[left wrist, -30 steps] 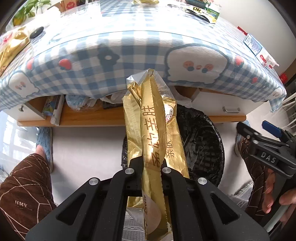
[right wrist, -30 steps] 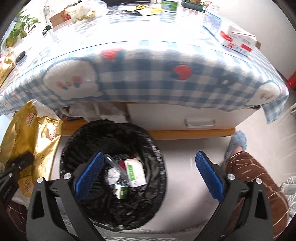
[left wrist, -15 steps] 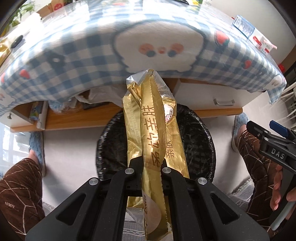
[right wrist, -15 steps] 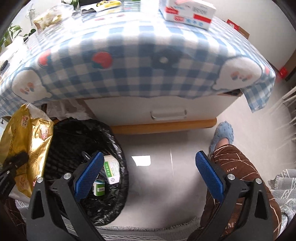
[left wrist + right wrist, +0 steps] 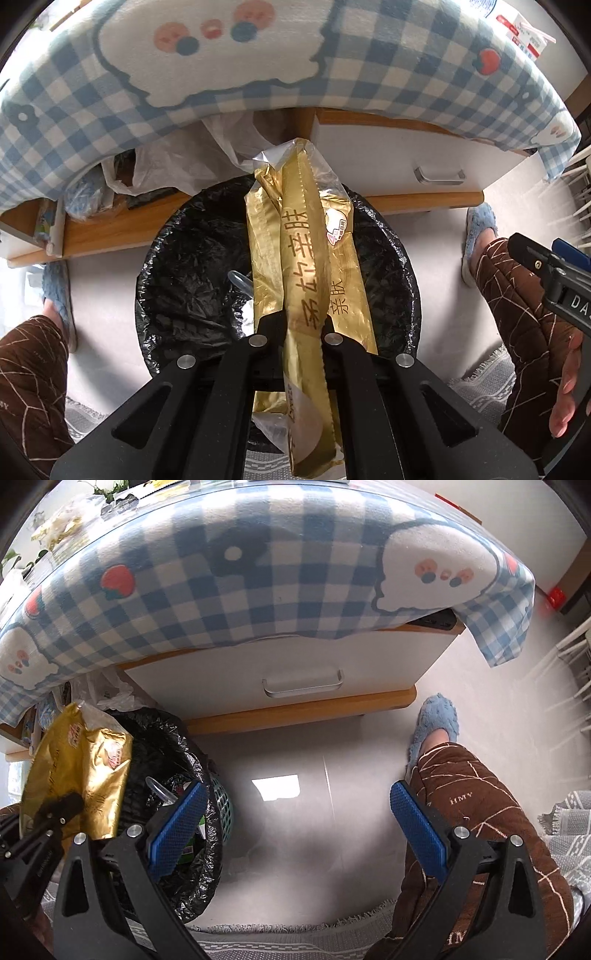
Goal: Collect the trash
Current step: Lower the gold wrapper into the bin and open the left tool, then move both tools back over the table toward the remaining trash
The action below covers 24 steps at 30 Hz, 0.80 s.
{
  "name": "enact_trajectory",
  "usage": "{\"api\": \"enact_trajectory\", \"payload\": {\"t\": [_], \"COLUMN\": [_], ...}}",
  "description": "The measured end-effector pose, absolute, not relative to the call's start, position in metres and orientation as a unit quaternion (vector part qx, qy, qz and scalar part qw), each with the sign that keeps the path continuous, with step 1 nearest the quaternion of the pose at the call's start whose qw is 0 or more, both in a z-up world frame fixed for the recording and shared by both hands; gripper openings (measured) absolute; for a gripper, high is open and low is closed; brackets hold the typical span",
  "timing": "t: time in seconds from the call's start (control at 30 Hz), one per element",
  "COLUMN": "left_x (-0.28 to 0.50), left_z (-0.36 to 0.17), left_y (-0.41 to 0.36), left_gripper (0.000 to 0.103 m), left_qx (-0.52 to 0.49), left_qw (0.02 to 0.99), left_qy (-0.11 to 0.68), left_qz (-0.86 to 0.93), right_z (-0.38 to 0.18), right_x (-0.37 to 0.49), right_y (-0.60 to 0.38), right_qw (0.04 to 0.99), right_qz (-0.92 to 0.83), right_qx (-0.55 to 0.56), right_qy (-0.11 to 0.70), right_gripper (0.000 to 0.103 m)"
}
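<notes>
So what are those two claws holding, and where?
The left gripper pinches a gold wrapper by its raised middle seam, over the bin. The right gripper holds nothing.

The crinkled gold foil snack wrapper (image 5: pixel 306 266) hides most of what lies in the black-lined round bin (image 5: pixel 184 266); its lower end runs off the frame's bottom. Under the checked-cloth table (image 5: pixel 258 590), shelf clutter is indistinct.

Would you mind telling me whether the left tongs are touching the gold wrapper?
Touching. The left wrist view shows the left tongs pinched tight on the gold wrapper, with no gap on either side, above the black bin.
</notes>
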<state>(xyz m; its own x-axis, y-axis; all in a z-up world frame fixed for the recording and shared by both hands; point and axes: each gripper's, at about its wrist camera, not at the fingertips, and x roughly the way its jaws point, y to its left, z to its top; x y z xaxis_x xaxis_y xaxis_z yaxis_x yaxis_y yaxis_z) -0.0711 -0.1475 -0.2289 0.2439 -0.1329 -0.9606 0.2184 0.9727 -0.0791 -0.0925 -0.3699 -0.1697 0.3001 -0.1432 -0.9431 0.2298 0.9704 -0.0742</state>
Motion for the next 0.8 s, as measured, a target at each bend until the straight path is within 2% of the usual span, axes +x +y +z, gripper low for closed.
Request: {"api": "enact_trajectory", "payload": {"t": [0.1, 0.13, 0.23, 0.3, 0.47, 0.6, 0.67, 0.8], "left_x": [-0.071, -0.071, -0.071, -0.071, -0.073, -0.075, -0.076, -0.079], "left_z": [-0.228, -0.227, -0.222, -0.218, -0.202, -0.186, -0.176, -0.154], "left_y": [-0.148, -0.148, -0.145, -0.144, -0.138, -0.132, -0.129, -0.121], "left_gripper": [0.006, 0.011, 0.037, 0.04, 0.062, 0.072, 0.082, 0.092], "left_qx": [0.035, 0.035, 0.03, 0.028, 0.029, 0.026, 0.025, 0.02], "left_qw": [0.792, 0.794, 0.8, 0.802, 0.816, 0.827, 0.835, 0.848], "left_qy": [0.599, 0.598, 0.591, 0.588, 0.568, 0.552, 0.541, 0.52], "left_qz": [-0.109, -0.108, -0.103, -0.103, -0.1, -0.101, -0.099, -0.099], "right_z": [-0.171, -0.171, -0.17, -0.168, -0.16, -0.148, -0.139, -0.119], "right_x": [-0.092, -0.093, -0.093, -0.093, -0.095, -0.098, -0.101, -0.104], "right_y": [-0.369, -0.368, -0.366, -0.365, -0.363, -0.359, -0.356, -0.352], "right_qw": [0.806, 0.806, 0.808, 0.81, 0.816, 0.825, 0.832, 0.846], "right_qz": [-0.114, -0.113, -0.112, -0.111, -0.11, -0.107, -0.105, -0.102], "right_qx": [0.034, 0.034, 0.033, 0.034, 0.035, 0.035, 0.032, 0.025], "right_qy": [0.58, 0.58, 0.578, 0.575, 0.566, 0.553, 0.543, 0.523], "right_gripper": [0.095, 0.095, 0.095, 0.095, 0.095, 0.095, 0.095, 0.095]}}
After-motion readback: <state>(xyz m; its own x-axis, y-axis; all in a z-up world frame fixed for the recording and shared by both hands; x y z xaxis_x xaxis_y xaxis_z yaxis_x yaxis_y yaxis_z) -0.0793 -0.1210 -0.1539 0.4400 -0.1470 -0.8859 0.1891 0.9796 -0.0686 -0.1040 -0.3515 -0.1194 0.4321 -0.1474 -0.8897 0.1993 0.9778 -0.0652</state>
